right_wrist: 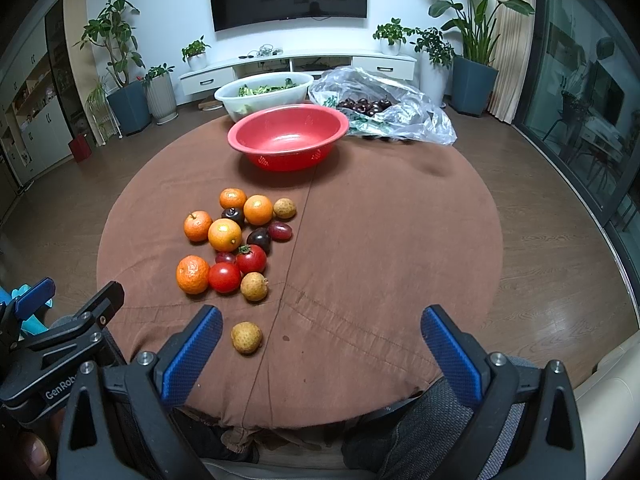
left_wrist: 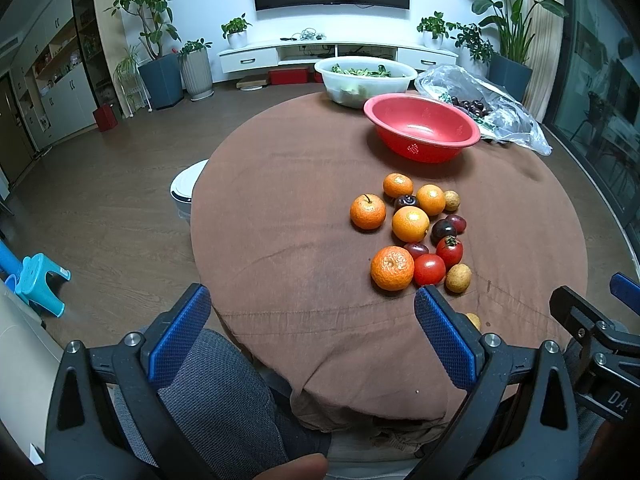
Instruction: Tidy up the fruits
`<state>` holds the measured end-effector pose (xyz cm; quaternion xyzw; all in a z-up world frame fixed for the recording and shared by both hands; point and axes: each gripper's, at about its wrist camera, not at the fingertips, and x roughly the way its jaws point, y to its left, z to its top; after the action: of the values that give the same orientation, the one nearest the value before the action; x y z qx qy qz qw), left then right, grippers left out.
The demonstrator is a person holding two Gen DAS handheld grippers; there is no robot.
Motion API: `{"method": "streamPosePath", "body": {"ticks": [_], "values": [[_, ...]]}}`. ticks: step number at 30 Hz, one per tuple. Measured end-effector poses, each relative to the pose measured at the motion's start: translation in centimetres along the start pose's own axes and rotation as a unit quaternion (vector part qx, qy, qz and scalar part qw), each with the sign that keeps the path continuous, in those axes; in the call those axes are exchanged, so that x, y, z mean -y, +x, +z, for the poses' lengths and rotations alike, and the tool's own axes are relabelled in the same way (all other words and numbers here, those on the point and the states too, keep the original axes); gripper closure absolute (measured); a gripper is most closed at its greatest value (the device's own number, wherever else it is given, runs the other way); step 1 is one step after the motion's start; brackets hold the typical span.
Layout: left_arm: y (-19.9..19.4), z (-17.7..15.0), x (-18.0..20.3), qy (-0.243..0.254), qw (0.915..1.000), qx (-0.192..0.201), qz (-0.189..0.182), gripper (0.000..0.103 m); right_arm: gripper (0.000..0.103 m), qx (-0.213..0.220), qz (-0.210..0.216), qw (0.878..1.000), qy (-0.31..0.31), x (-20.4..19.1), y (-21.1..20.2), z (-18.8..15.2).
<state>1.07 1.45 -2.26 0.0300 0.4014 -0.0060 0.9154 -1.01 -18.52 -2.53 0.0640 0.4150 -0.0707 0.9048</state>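
Note:
A heap of mixed fruit lies on the round brown table (left_wrist: 288, 208) (right_wrist: 380, 240): several oranges (left_wrist: 392, 268) (right_wrist: 193, 274), two red tomatoes (left_wrist: 429, 269) (right_wrist: 224, 277), dark plums (left_wrist: 443, 230) (right_wrist: 259, 239) and tan longans (left_wrist: 458, 278) (right_wrist: 253, 286). One longan (right_wrist: 246, 337) lies apart, nearer the front edge. An empty red basin (left_wrist: 422, 126) (right_wrist: 288, 136) stands behind the heap. My left gripper (left_wrist: 312, 300) is open, low at the table's front, left of the fruit. My right gripper (right_wrist: 322, 320) is open too, just right of the lone longan.
A white basin of greens (left_wrist: 364, 78) (right_wrist: 264, 94) and a clear plastic bag of dark cherries (left_wrist: 480, 108) (right_wrist: 380, 108) sit at the table's far side. A blue stool (left_wrist: 40, 284) stands on the floor at left. A person's grey-clad legs (left_wrist: 216, 400) are under the table front.

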Motion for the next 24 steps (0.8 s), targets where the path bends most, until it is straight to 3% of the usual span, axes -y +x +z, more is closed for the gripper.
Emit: {"method": "streamPosePath", "body": {"ticks": [18,20,24], "values": [[0.4,-0.1,-0.5,0.005,1.0000,0.001,-0.001,0.000,0.001,-0.001,0.004,1.000,0.001,0.0,0.1,0.0],[0.5,-0.2,-1.0,0.007,0.9997,0.008,-0.020,0.000,0.001,-0.002,0.019,1.000,0.006,0.2,0.0,-0.4],[1.0,-0.3,-2.3,0.024,0.9901,0.020,-0.137,0.000,0.001,-0.002,0.079,0.997,0.015,0.9,0.2,-1.3]]}}
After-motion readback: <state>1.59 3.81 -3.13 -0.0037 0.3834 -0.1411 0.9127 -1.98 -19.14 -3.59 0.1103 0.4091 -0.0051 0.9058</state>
